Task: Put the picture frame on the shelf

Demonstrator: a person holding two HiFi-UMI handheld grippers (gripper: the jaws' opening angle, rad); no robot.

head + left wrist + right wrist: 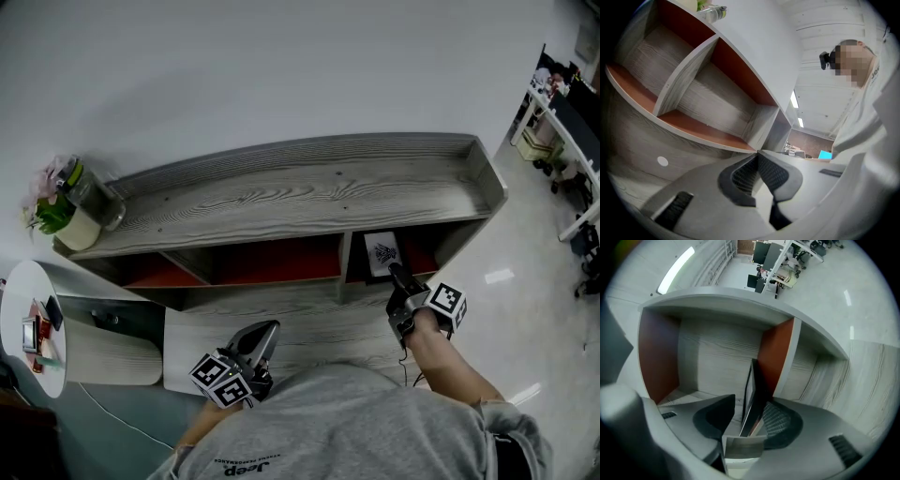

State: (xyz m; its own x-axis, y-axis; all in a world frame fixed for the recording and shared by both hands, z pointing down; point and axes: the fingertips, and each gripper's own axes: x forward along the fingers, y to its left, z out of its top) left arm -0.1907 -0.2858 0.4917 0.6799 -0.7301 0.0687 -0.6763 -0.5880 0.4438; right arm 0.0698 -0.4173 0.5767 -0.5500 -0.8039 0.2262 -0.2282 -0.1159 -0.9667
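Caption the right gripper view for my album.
Right gripper, jaws apart, around a thin black picture frame standing in a grey wooden shelf.

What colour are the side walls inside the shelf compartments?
Rusty red side walls, clearest in the right gripper view.

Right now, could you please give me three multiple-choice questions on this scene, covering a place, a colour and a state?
1. Where is the picture frame?
A) in the right-hand compartment of the shelf
B) lying on its top board
C) in a box
2. What colour are the compartment side walls?
A) blue
B) reddish-brown
C) yellow
3. How do the left gripper's jaws stand?
A) wide open
B) closed on the frame
C) closed, empty

Answers:
1 A: the head view shows it standing inside that compartment.
2 B: both gripper views show reddish panels.
3 C: the left gripper view shows the pads meeting with nothing between them.
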